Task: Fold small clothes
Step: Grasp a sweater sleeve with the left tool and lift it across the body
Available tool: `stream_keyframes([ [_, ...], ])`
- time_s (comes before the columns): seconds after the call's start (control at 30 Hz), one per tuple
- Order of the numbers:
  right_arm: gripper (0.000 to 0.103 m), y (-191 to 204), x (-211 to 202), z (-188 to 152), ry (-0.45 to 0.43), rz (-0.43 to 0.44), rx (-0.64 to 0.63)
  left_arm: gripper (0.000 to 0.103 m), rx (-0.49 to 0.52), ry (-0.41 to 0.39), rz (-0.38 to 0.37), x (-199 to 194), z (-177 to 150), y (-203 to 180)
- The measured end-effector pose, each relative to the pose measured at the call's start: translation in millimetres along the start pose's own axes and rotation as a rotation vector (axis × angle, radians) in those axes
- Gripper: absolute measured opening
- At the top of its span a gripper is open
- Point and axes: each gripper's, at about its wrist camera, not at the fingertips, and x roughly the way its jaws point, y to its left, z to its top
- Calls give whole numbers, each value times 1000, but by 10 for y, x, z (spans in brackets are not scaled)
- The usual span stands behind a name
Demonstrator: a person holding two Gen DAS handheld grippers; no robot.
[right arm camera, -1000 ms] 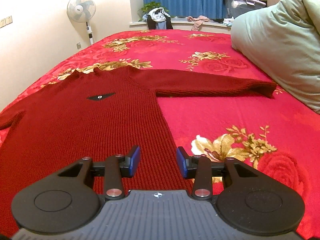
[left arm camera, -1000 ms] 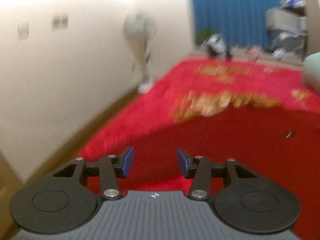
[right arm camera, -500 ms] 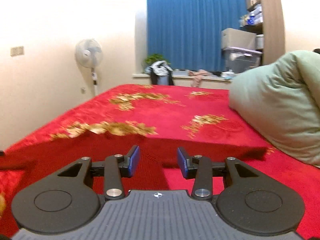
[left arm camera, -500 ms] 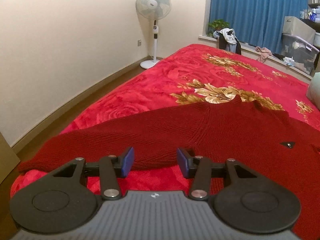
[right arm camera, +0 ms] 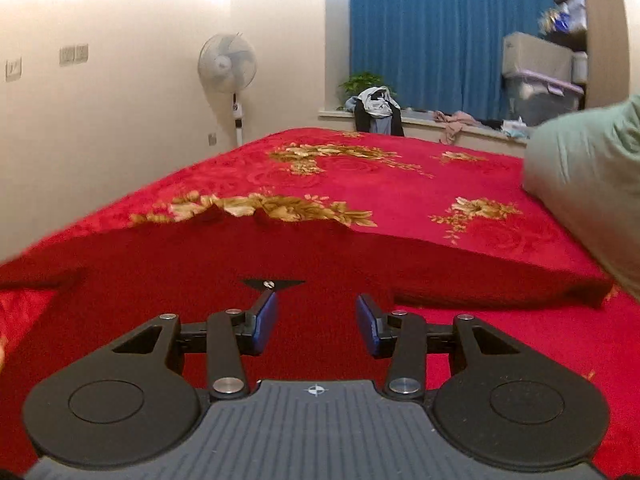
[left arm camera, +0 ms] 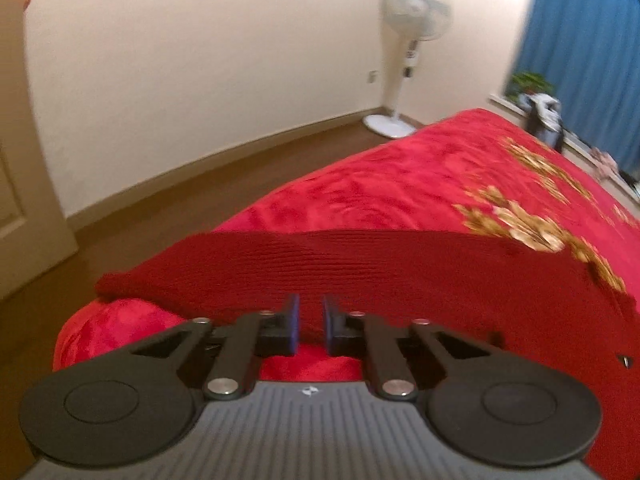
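Presently the left gripper (left arm camera: 308, 322) is seen in its own view with jaws drawn narrow, having just been closing; the lower edge of the sweater's (left arm camera: 360, 276) outstretched sleeve lies at the pad tips, but whether knit is actually pinched between them cannot be told from the blurred frame. The right gripper (right arm camera: 316, 322) is observed with jaws standing moderately wide and empty, poised low over the sweater's chest below a small dark emblem (right arm camera: 272, 283). The garment is recorded lying flat and front-up on the bed (right arm camera: 400, 184), both sleeves spread outward, the right-hand cuff (right arm camera: 592, 294) ending close to a green pillow (right arm camera: 592, 184). The fabric is judged a ribbed knit: soft, limp, moderately light, not fragile, and likely to cling to the plush bedspread rather than slide. Stretching and sagging are to be expected if it is lifted by one point. A hold at firm edges is advised: cuff, shoulder seam or hem, with a full pinch of the knit taken. Beyond the bed, a standing fan (right arm camera: 228, 68) and blue curtains (right arm camera: 432, 32) are noted.
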Motion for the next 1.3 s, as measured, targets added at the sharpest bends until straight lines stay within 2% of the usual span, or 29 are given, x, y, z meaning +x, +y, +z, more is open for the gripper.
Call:
stream_keyframes([
  [0.03, 39, -8, 23, 1, 6, 2, -8, 10, -35, 13, -1, 59, 26, 78],
  [0.07, 22, -37, 38, 4, 13, 13, -6, 10, -80, 31, -8, 120, 48, 159],
  [0.13, 11, -103, 66, 7, 34, 24, 13, 11, -166, 74, -33, 257, 80, 289],
  [0.23, 11, -195, 103, 2, 54, 9, 51, 21, -278, 129, -20, 424, 91, 443],
  [0.33, 12, -280, 147, -12, 77, -8, 88, 39, -378, 171, -21, 574, 84, 552],
  [0.5, 14, -262, 180, -57, 108, 13, 83, 43, -460, 189, 5, 677, 67, 678],
  [0.73, 20, -177, 351, -192, 228, 8, 51, 43, -551, 207, 64, 643, 16, 757],
  [0.83, 20, -169, 424, -253, 280, 5, 49, 43, -595, 238, 41, 650, -39, 768],
  [0.93, 21, -169, 513, -334, 343, 1, 53, 43, -571, 214, 67, 674, -6, 757],
  [1.0, 21, -171, 570, -393, 387, 0, 58, 38, -577, 211, 76, 709, 1, 761],
  [1.07, 21, -184, 602, -445, 420, 0, 72, 25, -530, 200, 109, 725, 22, 693],
  [1.13, 21, -201, 615, -465, 429, -5, 85, 16, -412, 161, 171, 706, 101, 496],
  [1.2, 20, -208, 617, -470, 430, -11, 82, 14, -270, 74, 234, 627, 198, 221],
  [1.27, 5, -200, 631, -480, 431, -13, 77, 12, -113, -44, 288, 496, 256, -138],
  [1.3, 4, -200, 634, -486, 428, -15, 78, 12, -42, -100, 295, 429, 266, -331],
])
